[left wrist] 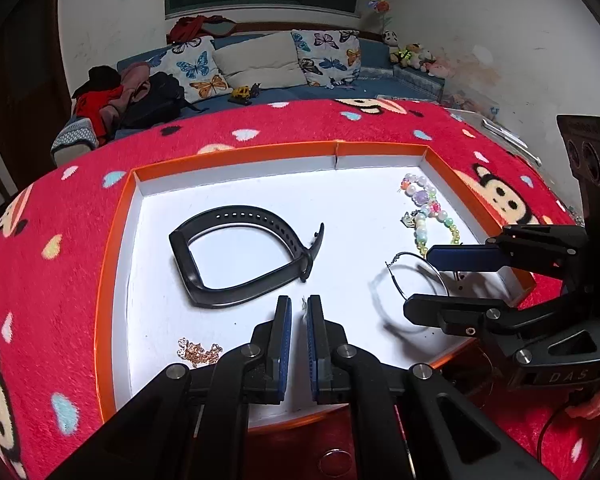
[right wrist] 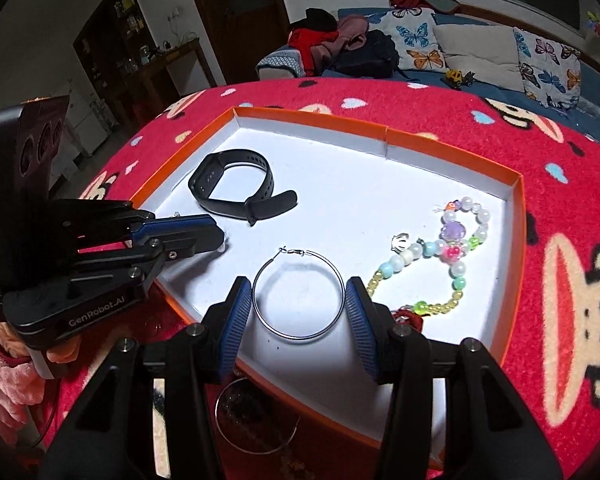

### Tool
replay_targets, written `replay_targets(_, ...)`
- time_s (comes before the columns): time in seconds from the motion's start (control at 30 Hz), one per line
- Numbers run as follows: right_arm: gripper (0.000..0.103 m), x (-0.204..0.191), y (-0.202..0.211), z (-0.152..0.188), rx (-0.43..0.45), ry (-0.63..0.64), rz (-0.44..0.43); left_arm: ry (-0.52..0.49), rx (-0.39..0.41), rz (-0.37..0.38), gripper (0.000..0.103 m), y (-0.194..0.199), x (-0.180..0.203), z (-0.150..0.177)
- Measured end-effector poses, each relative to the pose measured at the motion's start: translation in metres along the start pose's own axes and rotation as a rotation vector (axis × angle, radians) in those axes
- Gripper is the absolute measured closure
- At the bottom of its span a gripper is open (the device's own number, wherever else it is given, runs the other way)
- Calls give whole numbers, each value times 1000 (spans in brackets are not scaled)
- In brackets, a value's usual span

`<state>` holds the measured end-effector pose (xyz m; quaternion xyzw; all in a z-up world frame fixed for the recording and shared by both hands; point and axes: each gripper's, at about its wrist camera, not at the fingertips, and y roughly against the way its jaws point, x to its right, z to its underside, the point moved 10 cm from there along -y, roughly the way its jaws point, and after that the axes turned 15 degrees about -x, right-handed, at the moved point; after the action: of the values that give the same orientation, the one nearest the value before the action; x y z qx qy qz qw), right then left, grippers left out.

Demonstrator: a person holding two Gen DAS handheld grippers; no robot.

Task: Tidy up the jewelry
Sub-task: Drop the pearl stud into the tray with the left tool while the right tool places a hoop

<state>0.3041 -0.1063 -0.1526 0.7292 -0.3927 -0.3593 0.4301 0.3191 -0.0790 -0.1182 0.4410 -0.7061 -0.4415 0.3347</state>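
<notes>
Inside the orange tray (right wrist: 516, 216), right gripper (right wrist: 299, 307) is sitting spread around the hoop earring (right wrist: 299, 295); left gripper (left wrist: 299, 312), at nine o'clock, is nearly pressed together, pinching something tiny, unidentifiable.

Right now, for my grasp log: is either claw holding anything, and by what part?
Right claw is open astride the hoop earring, unheld. Left claw: tiny pale bit at tips, unclear.

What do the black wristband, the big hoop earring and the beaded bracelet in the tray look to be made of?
Black wristband: likely matte silicone or rubber; it bends softly and has punched strap holes.
Hoop earring: thin silvery metal wire, shiny, with a small clasp at the top.
Beaded bracelet: probably plastic or acrylic beads, some pearly and glossy, some translucent green and yellow; glass can't be ruled out.
</notes>
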Motion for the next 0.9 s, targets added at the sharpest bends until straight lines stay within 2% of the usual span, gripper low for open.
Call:
replay_targets(0.63, 51, -1, -10, -3, -18, 18, 33, 32, -18, 9, 94, -1, -5, 2)
replay_targets(0.9, 49, -3, 7, 0, 15, 14, 39, 41, -23, 5, 94, 1, -6, 6)
